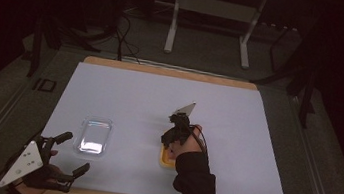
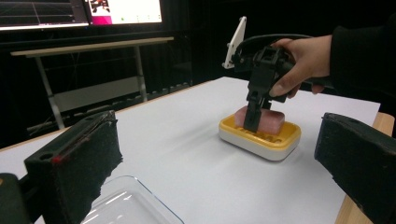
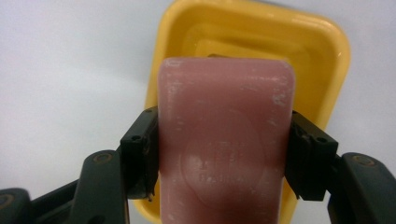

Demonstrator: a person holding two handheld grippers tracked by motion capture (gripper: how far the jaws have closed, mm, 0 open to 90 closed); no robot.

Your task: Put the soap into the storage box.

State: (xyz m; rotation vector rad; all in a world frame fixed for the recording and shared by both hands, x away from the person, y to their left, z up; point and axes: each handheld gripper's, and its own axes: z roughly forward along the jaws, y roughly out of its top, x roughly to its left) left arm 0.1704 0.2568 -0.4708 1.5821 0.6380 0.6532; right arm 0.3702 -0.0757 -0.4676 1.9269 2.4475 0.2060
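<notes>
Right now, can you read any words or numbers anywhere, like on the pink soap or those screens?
Nothing reads clearly.
Soap: raised letters are stamped in an oval on its top, too blurred to read.
Left screen: thin lines on black, no letters that can be made out.
Right screen: white with a pink patch and small dark marks, too small to read.
Dish and clear tray: no writing can be seen.
</notes>
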